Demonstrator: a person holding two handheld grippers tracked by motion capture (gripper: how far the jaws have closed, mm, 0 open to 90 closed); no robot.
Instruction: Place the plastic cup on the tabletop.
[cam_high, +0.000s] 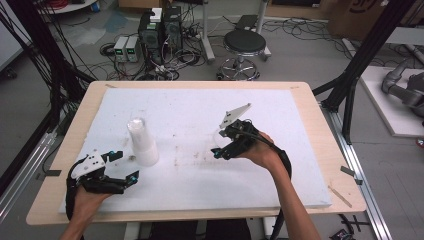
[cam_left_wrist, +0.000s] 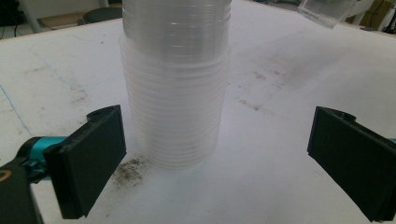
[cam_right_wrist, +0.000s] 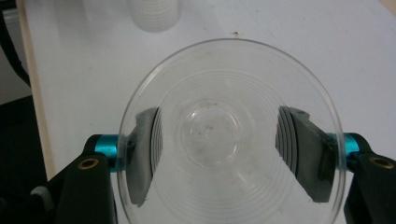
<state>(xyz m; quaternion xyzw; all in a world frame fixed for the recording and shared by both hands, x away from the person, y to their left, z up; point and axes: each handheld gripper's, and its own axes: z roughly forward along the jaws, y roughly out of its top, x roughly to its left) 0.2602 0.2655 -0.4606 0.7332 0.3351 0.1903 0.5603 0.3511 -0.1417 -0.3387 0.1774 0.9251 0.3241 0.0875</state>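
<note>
A tall stack of clear plastic cups (cam_high: 142, 142) stands upside down on the white board (cam_high: 200, 107), left of the middle. My left gripper (cam_high: 125, 166) rests just in front of the stack, open. In the left gripper view the stack (cam_left_wrist: 175, 93) stands a little beyond the left gripper (cam_left_wrist: 219, 158), between the lines of its jaws and touching neither. My right gripper (cam_high: 220, 148) is shut on a single clear cup (cam_high: 220, 136), held above the board right of the middle. In the right gripper view the cup (cam_right_wrist: 229, 135) shows its open mouth, with the right gripper (cam_right_wrist: 224, 149) pressing on its walls.
The white board lies on a wooden table (cam_high: 320, 150) with a bare rim all round. A stool (cam_high: 244, 45), computer boxes (cam_high: 160, 32) and loose cables stand on the floor beyond the far edge. Black frame posts (cam_high: 360, 65) rise at both sides.
</note>
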